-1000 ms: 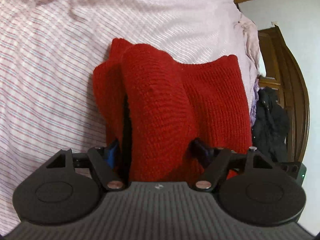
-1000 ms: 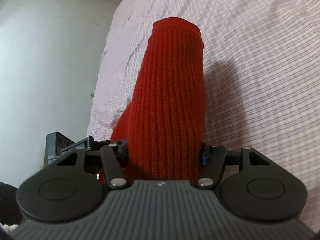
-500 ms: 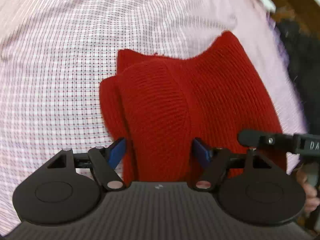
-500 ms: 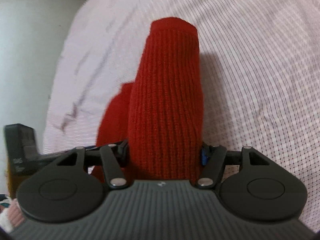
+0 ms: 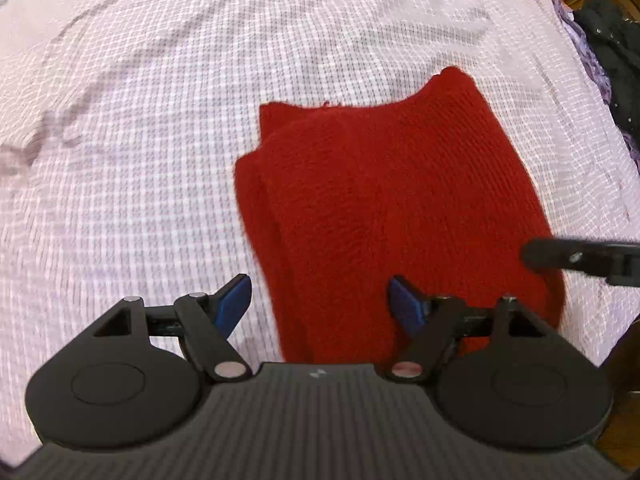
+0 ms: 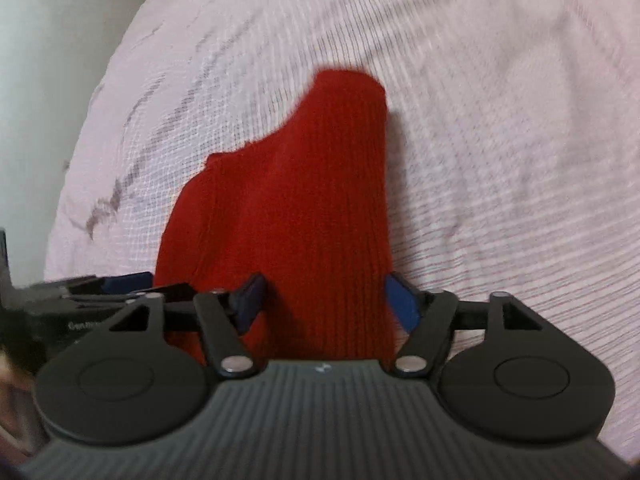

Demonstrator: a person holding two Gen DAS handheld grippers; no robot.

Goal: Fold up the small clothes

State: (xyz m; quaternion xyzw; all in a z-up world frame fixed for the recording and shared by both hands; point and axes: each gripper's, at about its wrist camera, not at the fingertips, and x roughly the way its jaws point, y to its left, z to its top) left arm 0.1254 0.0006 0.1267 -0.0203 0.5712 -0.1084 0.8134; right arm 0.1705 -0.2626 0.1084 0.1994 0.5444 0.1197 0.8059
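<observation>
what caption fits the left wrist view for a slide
Left gripper open over a folded red knit garment lying on a pink checked bedsheet.

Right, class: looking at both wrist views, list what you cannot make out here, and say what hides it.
- Near edge of the red knitted garment: left wrist view, hidden behind the left gripper body.
- Whether the right gripper pads press the knit: right wrist view, motion blur.
- Dark clothing: left wrist view, cut off by the right edge.
- Checked bedsheet pattern: right wrist view, blurred.
</observation>
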